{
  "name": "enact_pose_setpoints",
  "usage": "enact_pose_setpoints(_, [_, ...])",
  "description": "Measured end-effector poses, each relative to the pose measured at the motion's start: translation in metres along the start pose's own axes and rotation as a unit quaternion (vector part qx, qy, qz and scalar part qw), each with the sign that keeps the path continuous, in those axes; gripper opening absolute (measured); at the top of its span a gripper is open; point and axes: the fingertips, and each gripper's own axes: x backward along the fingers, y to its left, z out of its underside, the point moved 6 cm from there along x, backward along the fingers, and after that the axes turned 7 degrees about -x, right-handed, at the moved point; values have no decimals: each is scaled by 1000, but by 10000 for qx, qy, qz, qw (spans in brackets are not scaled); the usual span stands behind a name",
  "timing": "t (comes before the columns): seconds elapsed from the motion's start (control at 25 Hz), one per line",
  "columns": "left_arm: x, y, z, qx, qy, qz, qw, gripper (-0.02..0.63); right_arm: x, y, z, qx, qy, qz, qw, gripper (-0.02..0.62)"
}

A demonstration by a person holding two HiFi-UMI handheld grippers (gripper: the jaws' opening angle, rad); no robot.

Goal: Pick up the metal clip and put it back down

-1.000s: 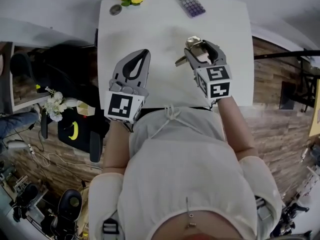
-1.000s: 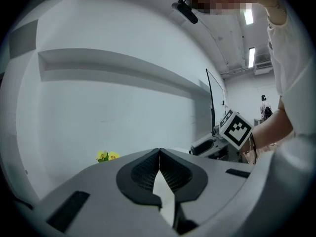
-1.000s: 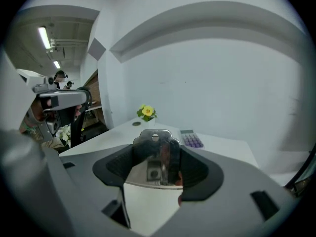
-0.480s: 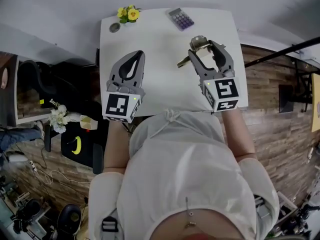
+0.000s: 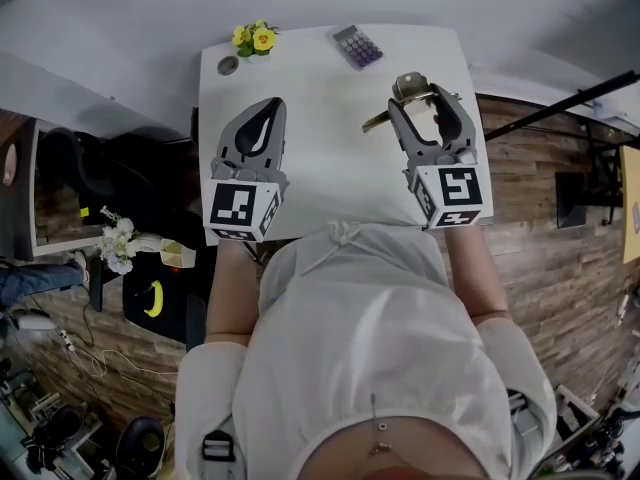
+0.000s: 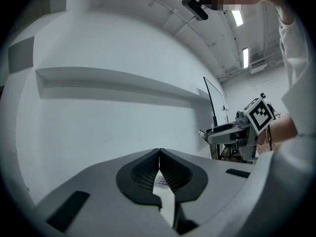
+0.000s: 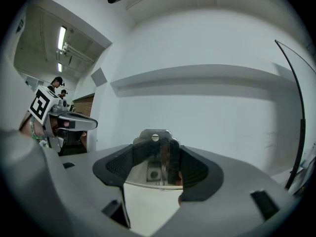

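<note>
The right gripper clamps the metal clip over the white worktop. The left gripper hangs alongside, jaws closed together on nothing.

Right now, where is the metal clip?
In the head view the metal clip is clamped in the right gripper, at the right side of the table, near the calculator.

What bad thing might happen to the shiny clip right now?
1. The right gripper has its jaws closed on the metal clip, with one handle sticking out sideways. If the grip loosens, the clip may slip and clatter onto the table.
2. The clip sits toward the table's right side, so a careless put-down might let it fall off.
</note>
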Motion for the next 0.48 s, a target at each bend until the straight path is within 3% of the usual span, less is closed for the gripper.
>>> enact_pose_setpoints(0.48, [-18, 2, 14, 165, 108, 109, 9997, 18, -30, 2, 19, -93, 423, -142, 9990, 293])
